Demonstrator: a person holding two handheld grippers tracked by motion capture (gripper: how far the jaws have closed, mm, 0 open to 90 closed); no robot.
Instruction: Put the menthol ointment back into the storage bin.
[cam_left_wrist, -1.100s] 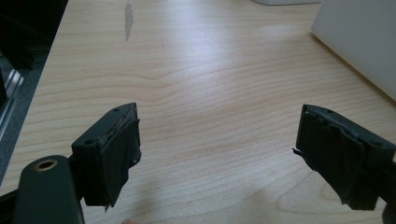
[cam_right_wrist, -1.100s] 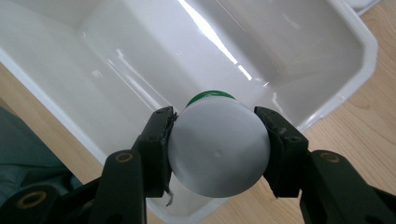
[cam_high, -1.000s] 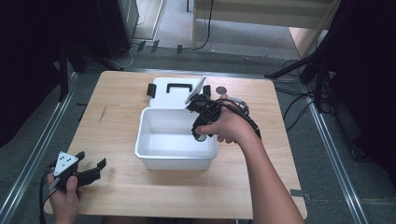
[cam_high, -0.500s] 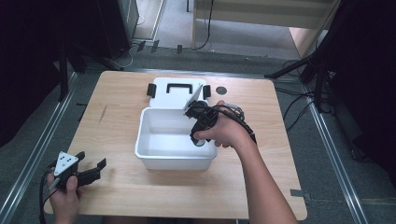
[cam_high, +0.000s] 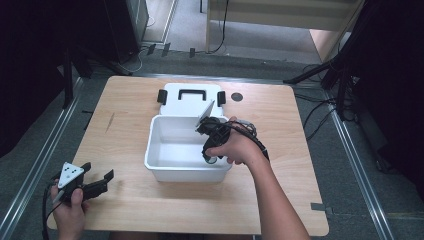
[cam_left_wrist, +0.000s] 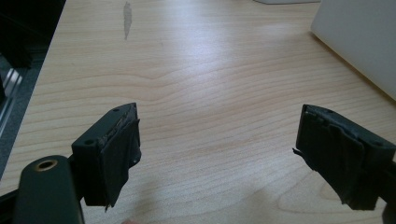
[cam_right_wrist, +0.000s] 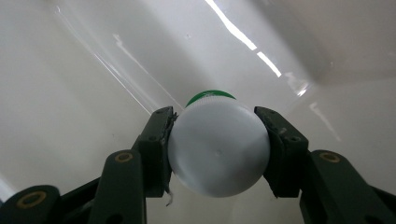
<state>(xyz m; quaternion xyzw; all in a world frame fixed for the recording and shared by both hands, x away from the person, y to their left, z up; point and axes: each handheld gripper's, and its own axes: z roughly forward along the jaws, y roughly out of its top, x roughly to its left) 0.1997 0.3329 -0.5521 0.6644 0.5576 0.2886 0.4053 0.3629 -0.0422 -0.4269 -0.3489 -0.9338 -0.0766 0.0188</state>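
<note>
Right tool: your right tool (cam_right_wrist: 217, 147) was clamped on a small white round object (cam_right_wrist: 218, 147), one jaw pressed against each side of it, seen end-on in the right gripper view.
Held object: a white domed face toward the camera, with a strip of green (cam_right_wrist: 211, 96) showing at its far edge; what it was could not be told.
Where it was: you held it down inside the white bin (cam_high: 162, 165), near the bin's right wall in the high view, where your right tool (cam_high: 210, 150) dipped below the rim; whether it touched the bottom could not be told.
Left tool: your left tool (cam_left_wrist: 219, 156) had its jaws wide apart with nothing between them, hovering over bare wood; in the high view it (cam_high: 100, 181) sat at the near left corner of the table (cam_high: 280, 200), well apart from the bin.
Lid: a white lid (cam_high: 175, 102) with a black handle and black side clips lay flat just behind the bin.
Other: a dark round spot (cam_high: 237, 96) lay on the table right of the lid.
Writing: no readable label or brand.
Count: two tools, one bin, one lid, one held object.
</note>
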